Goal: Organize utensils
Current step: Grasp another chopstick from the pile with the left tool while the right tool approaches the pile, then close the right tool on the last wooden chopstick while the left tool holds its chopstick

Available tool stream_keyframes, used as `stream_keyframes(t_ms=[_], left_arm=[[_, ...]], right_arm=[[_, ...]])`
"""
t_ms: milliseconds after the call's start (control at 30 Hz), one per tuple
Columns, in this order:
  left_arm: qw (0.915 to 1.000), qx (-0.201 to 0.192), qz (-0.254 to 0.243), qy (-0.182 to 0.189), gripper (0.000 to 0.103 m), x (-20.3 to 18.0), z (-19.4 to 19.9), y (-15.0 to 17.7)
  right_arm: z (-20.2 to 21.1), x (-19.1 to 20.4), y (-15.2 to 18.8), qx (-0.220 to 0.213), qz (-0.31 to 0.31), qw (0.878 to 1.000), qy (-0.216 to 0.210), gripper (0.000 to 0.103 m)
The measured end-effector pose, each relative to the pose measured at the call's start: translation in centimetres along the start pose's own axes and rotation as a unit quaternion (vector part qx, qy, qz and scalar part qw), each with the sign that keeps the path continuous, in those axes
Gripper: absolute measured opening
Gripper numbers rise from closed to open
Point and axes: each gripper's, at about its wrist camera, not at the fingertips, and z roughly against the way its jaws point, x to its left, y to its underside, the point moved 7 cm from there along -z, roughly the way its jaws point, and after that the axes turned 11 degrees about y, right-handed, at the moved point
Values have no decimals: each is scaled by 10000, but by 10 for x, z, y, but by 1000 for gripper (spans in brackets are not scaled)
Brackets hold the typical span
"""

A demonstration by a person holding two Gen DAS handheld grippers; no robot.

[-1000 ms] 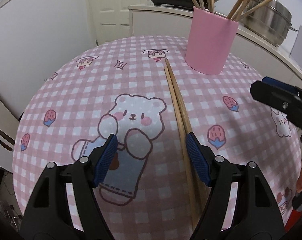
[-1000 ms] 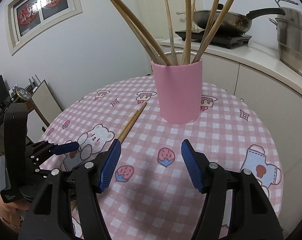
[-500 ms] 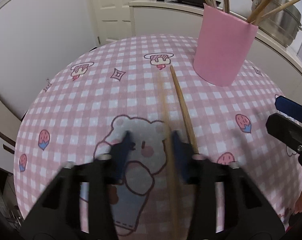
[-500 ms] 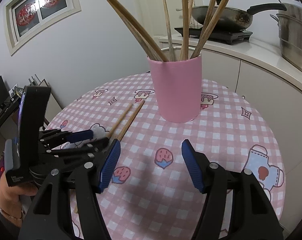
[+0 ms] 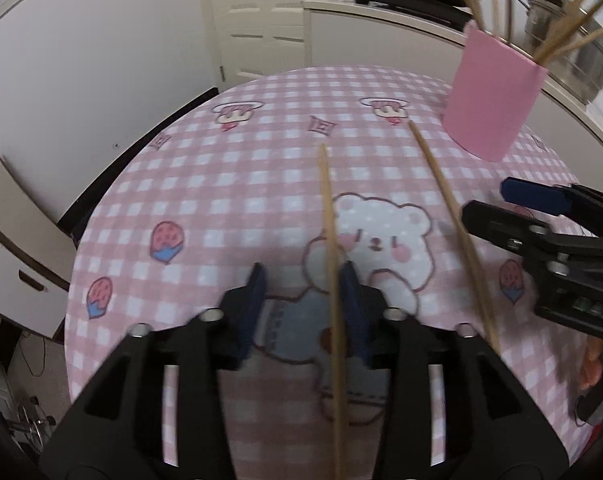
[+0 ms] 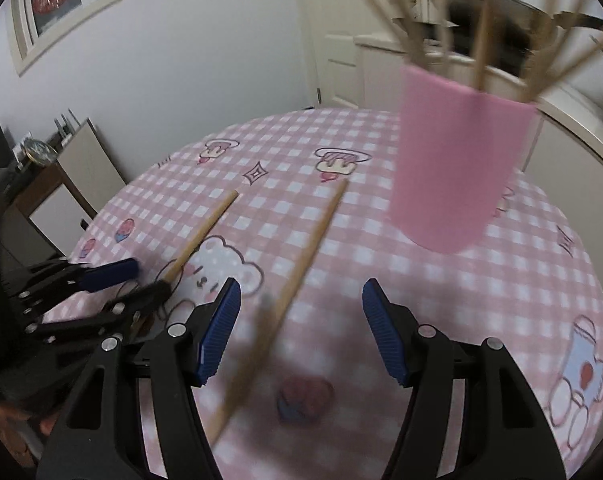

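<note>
Two wooden chopsticks lie apart on the pink checked tablecloth [image 5: 237, 184]. One chopstick [image 5: 329, 232] runs between the fingers of my left gripper [image 5: 305, 300], close beside the right pad; the left pad stands clear of it, and the jaws are opening. The other chopstick [image 6: 301, 268] passes between the fingers of my right gripper [image 6: 301, 328], near its left pad, and that gripper is open. A pink cup [image 6: 457, 160] with several chopsticks standing in it is at the far right of the table. In the left wrist view my right gripper [image 5: 541, 232] reaches in from the right beside the second chopstick [image 5: 449, 220].
A white counter [image 5: 381, 24] with a pan and a steel pot runs behind the table. A door [image 5: 261, 20] is in the far wall. A low cabinet [image 6: 77, 176] stands off the table's left edge. Both views are motion-blurred.
The chopsticks lay side by side and now lie apart; one has shifted left with my left gripper, whose jaws have narrowed around it. My right gripper has moved left over the other chopstick.
</note>
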Motion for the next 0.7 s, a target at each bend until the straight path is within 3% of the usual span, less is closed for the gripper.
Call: stream_keyframes(t_ms=[167, 367, 433, 533, 600, 700], left_arm=[[9999, -60, 128, 25, 47, 8, -6, -11], [10000, -14, 65, 48, 47, 8, -20, -29], [10000, 2, 62, 62, 47, 9, -25, -36], [9999, 55, -3, 113, 47, 5, -32, -42], [9999, 72, -12, 140, 46, 3, -36, -47], [9998, 94, -20, 201, 34, 0, -42, -53]], right_arm=[[-25, 8, -16, 222, 154, 9992, 294, 59], [-43, 4, -30, 394, 304, 9971, 584, 46], [-45, 2, -35, 415, 342, 9967, 614, 29], [-47, 3, -41, 424, 470, 9960, 627, 13], [-48, 4, -42, 431, 508, 9960, 601, 9], [-49, 4, -43, 428, 531, 9963, 522, 9]])
